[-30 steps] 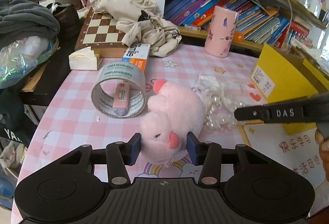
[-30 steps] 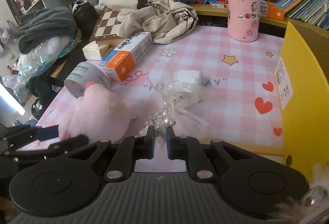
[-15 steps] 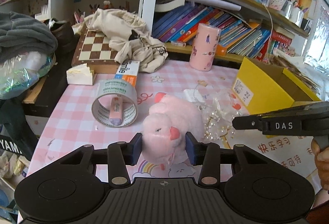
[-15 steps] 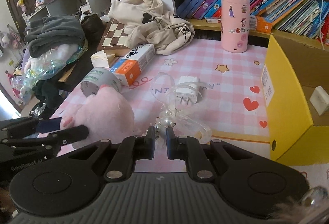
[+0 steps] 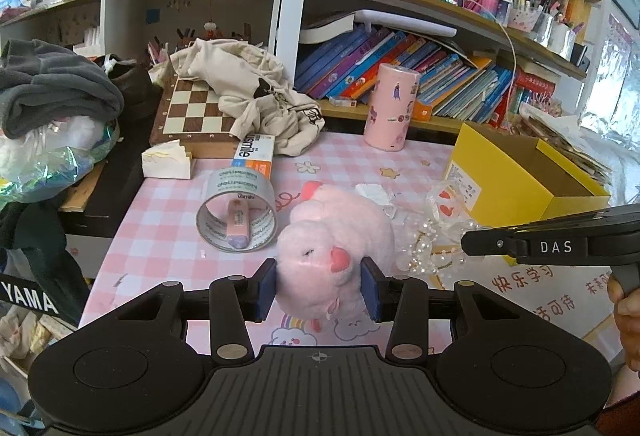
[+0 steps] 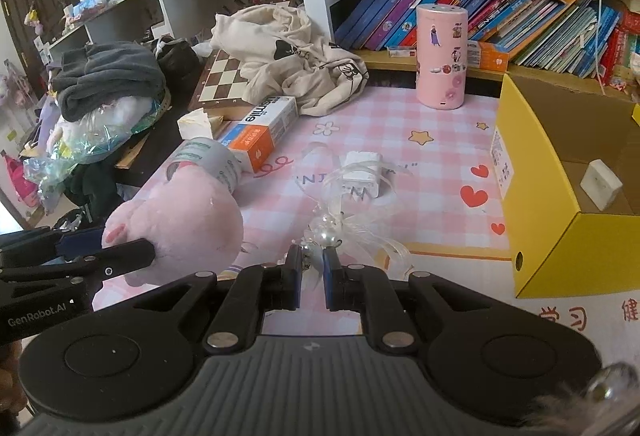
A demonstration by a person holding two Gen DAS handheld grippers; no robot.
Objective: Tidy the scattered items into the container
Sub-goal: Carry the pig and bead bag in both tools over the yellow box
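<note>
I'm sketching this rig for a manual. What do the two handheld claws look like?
Both are matte black plastic. The left claw has a ribbed top plate, two round discs, silver pivot screws and dark blue pads. The right claw looks the same; from the side it reads "DAS", and the left one's side reads "GenRobot.AI". No sleeves or cables show.

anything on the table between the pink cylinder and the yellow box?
Nothing: bare checked tablecloth between the pink cylinder and the yellow box, clearest in the right wrist view.
</note>
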